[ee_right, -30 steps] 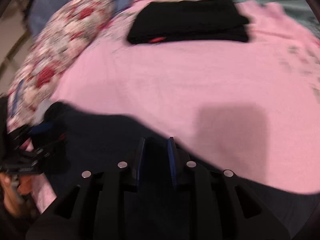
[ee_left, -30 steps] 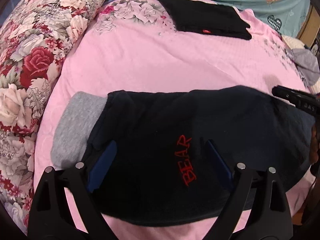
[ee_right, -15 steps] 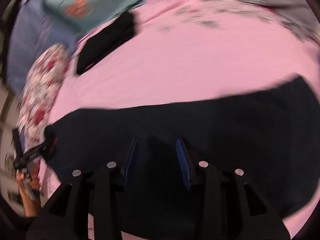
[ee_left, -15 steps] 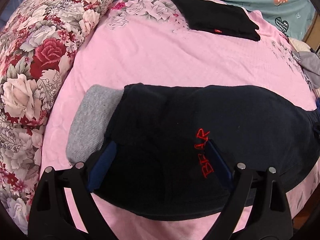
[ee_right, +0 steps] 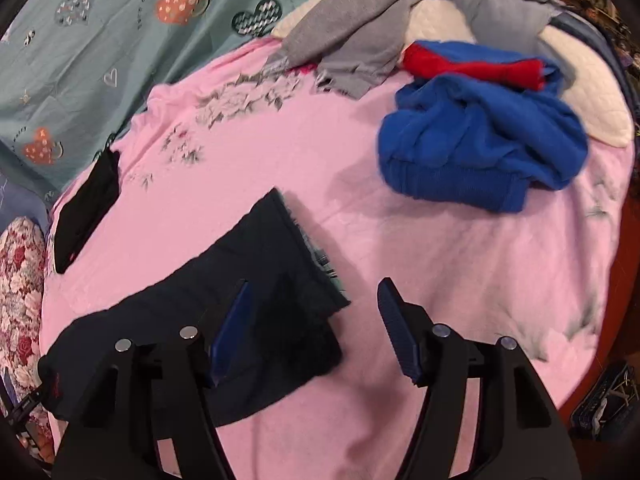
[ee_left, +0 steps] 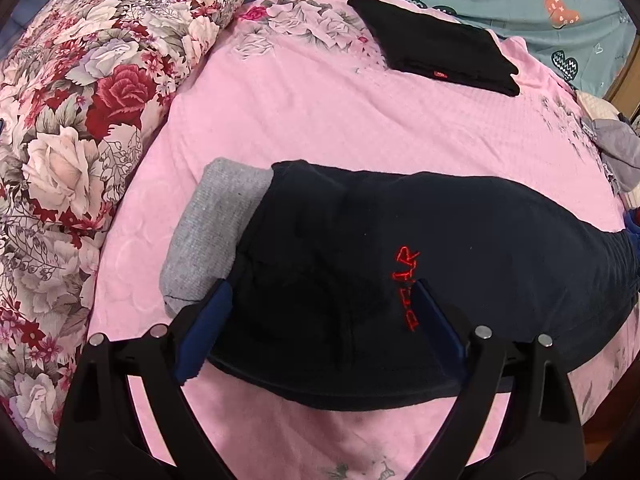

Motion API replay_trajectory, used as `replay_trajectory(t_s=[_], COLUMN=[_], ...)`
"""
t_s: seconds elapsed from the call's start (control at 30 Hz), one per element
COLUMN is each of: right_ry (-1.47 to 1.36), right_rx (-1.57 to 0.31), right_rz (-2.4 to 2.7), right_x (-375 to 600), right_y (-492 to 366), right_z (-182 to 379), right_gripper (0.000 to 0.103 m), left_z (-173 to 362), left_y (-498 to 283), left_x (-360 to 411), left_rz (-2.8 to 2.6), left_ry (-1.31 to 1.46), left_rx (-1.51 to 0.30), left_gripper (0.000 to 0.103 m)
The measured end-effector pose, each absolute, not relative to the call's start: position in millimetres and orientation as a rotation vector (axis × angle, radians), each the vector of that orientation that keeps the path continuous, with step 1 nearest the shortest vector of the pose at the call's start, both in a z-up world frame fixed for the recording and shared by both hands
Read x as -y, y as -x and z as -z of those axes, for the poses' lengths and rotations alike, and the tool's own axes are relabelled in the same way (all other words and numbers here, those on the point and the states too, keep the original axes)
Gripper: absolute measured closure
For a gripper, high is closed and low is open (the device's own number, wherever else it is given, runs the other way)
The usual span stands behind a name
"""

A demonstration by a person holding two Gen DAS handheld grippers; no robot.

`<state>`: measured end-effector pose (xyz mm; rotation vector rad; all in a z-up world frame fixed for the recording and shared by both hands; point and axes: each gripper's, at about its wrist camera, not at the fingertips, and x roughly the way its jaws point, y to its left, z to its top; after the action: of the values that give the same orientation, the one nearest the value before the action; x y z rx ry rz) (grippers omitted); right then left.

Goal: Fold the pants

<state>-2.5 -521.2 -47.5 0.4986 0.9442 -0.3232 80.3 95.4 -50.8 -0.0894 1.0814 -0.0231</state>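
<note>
Dark navy pants (ee_left: 400, 264) with a grey waistband (ee_left: 216, 236) and red "BEAR" lettering lie flat across the pink bed sheet (ee_left: 320, 120). My left gripper (ee_left: 320, 312) is open and empty, its blue pads hovering over the waist end. In the right wrist view the pants' leg end (ee_right: 280, 264) lies spread out. My right gripper (ee_right: 312, 320) is open and empty just above the leg hem; the left pad is over the fabric, the right pad over bare sheet.
A folded black garment (ee_left: 436, 44) lies at the far side of the bed. A floral quilt (ee_left: 80, 100) runs along the left. A blue and red garment (ee_right: 480, 136) and grey clothes (ee_right: 400, 12) are piled at the right. A teal sheet (ee_right: 100, 40) lies behind.
My right gripper has opened wide and swung toward the leg end of the pants. The leg end now lies flat. My left gripper stays open and has shifted slightly toward the waist.
</note>
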Motion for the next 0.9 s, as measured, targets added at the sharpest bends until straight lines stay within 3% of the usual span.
replay_trajectory(t_s=[0.07, 0.1, 0.13, 0.2, 0.4, 0.6, 0.67, 0.7, 0.73, 0.9], right_ry=[-0.53, -0.543, -0.538, -0.521, -0.584, -0.567, -0.554, -0.534, -0.504, -0.426], right_rx=[-0.936, -0.921, -0.91, -0.873, -0.758, -0.915, -0.939, -0.925, -0.897, -0.788], right_rz=[0.332, 0.321, 0.328, 0.338, 0.228, 0.318, 0.365, 0.413, 0.449, 0.385], right_x=[525, 525, 524, 524, 518, 527, 529, 529, 527, 509], right_y=[4, 4, 4, 8, 38, 47, 47, 50, 54, 53], right_z=[53, 52, 48, 38, -4, 39, 50, 48, 40, 8], right_gripper=[0.044, 0.068, 0.079, 0.087, 0.091, 0.09, 0.072, 0.049, 0.042, 0.042], left_z=[56, 58, 59, 62, 71, 70, 68, 66, 64, 57], left_y=[-84, -86, -87, -92, -107, -111, -109, -106, -105, -98], left_x=[-96, -96, -96, -98, -108, -114, -113, -114, -115, -119], left_rz=[0.014, 0.007, 0.0, -0.034, -0.024, 0.028, 0.042, 0.051, 0.062, 0.088], left_ry=[0.077, 0.071, 0.063, 0.035, 0.009, 0.004, -0.002, -0.001, 0.002, 0.056], left_rx=[-1.089, -1.091, -1.087, -1.085, -1.111, -1.118, -1.117, -1.114, -1.112, -1.097], left_gripper=[0.011, 0.011, 0.011, 0.011, 0.011, 0.011, 0.011, 0.011, 0.011, 0.011])
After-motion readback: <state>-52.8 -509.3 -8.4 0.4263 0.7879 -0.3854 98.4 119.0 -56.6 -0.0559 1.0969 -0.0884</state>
